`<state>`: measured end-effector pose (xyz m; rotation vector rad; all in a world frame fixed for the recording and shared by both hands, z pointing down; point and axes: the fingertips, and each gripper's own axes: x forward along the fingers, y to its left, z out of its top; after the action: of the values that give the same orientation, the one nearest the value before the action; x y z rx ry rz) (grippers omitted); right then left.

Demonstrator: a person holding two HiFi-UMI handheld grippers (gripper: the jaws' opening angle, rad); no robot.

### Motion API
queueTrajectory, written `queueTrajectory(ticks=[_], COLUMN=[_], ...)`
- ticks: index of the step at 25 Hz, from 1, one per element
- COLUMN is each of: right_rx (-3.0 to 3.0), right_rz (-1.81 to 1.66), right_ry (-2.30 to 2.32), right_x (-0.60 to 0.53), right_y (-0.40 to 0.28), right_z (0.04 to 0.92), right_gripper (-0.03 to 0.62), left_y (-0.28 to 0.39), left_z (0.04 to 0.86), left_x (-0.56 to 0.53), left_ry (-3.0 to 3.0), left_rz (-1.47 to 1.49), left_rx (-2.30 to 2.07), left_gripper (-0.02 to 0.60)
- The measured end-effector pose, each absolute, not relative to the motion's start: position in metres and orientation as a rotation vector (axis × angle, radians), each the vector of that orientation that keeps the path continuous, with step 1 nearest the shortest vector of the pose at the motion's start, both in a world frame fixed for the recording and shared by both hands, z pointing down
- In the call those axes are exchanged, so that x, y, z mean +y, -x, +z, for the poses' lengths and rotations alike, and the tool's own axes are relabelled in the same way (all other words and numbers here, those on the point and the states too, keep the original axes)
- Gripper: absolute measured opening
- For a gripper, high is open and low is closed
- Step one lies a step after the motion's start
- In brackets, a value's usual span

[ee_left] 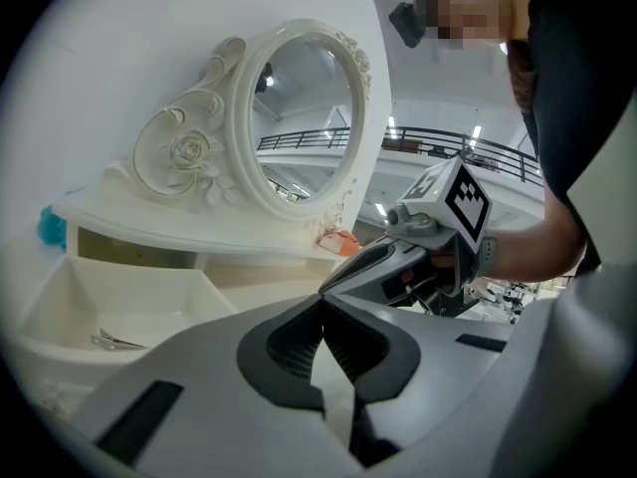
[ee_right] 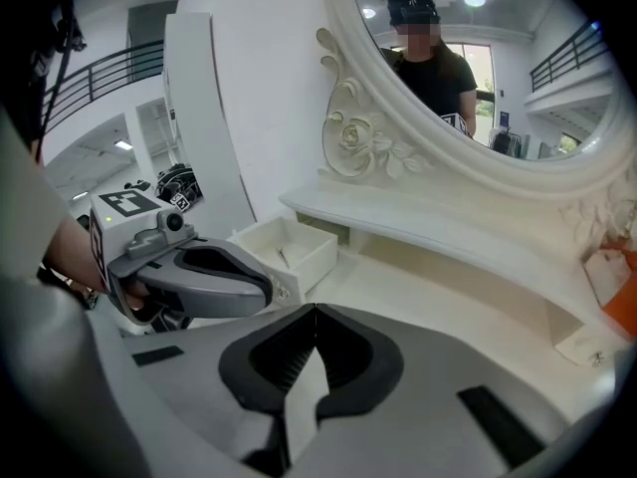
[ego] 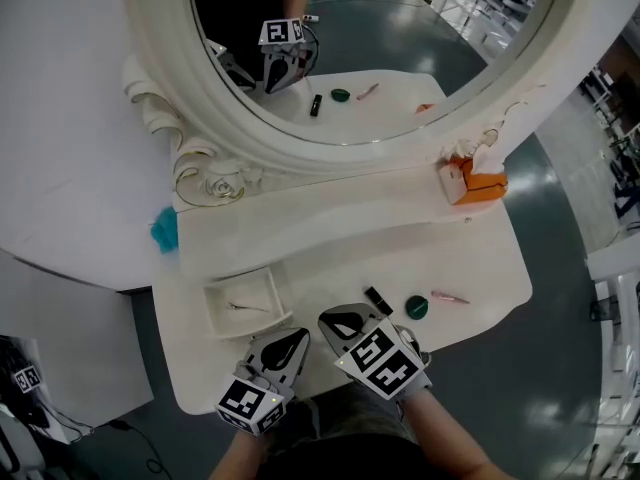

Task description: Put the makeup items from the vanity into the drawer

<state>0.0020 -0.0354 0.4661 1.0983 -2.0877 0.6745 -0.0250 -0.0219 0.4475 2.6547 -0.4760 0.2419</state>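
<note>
Jaws of both grippers are shut tip to tip and hold nothing, low over the near edge of the vanity counter [ego: 330, 238].

The left gripper [ego: 297, 338] and right gripper [ego: 338, 320] sit side by side. The drawer [ego: 214, 310] stands open just left of them, with one thin metal piece [ego: 243, 307] inside. A black tube [ego: 377, 299], a green round compact [ego: 416, 307] and a pink stick [ego: 449, 296] lie on the counter just right of the right gripper, not yet put away. Closed jaws lowered onto the tube would likely roll it off the near edge, and the flat compact could slip from the pads. The grippers are close enough to knock each other. No brand reads anywhere: only the square black-and-white markers on the cubes, and the far orange box [ego: 472, 181] shows no legible print.
</note>
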Motion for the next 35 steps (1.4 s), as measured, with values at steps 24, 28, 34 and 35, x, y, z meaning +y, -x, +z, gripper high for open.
queueTrajectory(ticks=[24,28,34,35], right_rx=[-1.934,-1.887,-1.847,-1.839], right_rz=[0.803,0.772,0.789,0.785], right_ry=[-1.310,-1.324,-1.322,-1.323], right_x=[0.008,0.009,0.008,0.007], right_y=[-0.087,-0.104,-0.122,-0.124], right_z=[0.490,0.497,0.510,0.512], right_gripper=[0.025,0.026,0.131,0.133], left_y=[-0.048,-0.057,-0.066,-0.067], left_z=[0.467,0.470,0.473,0.474], left_x=[0.009,0.011,0.010,0.010], left_ry=[-2.651,-2.646,-2.636,-2.634], left_rz=[0.314,0.319,0.335,0.337], left_rx=[-0.258,-0.249,-0.257,-0.261], left_gripper=[0.014,0.014,0.014,0.014])
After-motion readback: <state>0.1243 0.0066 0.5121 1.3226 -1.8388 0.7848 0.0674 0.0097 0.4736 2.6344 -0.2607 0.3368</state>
